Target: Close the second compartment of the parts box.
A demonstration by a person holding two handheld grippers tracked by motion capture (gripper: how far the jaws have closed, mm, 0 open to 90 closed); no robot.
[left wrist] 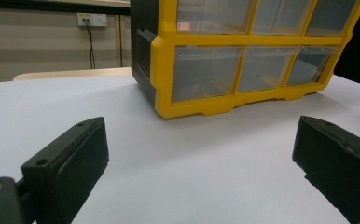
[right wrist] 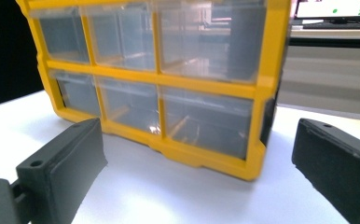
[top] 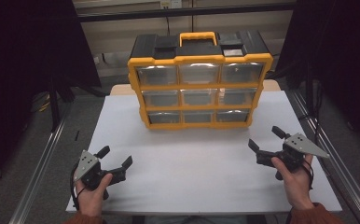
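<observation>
- Left gripper [top: 117, 158]: jaws spread wide, nothing between them, touching nothing. Held in the person's left hand [top: 92, 193] near the counter's near-left corner, jaws aimed toward the middle of the counter.
- Left gripper view: both black jaws stand far apart at the frame's lower corners, bare white surface between them.
- Right gripper [top: 266, 138]: jaws also wide open and empty. Held in the right hand [top: 295, 179] near the counter's right edge; grey three-cornered plate [top: 305, 144] on top.
- Right gripper view: jaws wide apart, the organizer's lower right corner close ahead, not touched.
- Drawer organizer [top: 199, 79]: yellow frame, black back and top, yellow carry handle [top: 197, 37]. Stands upright at the far middle of the counter, well apart from both grippers. Three rows of three clear drawers; contents cannot be made out.
- Counter [top: 187, 177]: white sheet over a pale wooden top that shows at the far corners.
- Room: dim; dark curtains on both sides, beige wall behind with a wall socket [left wrist: 92, 19] and cable, metal rails along the floor, a lit screen [right wrist: 336, 9] at far right.
</observation>
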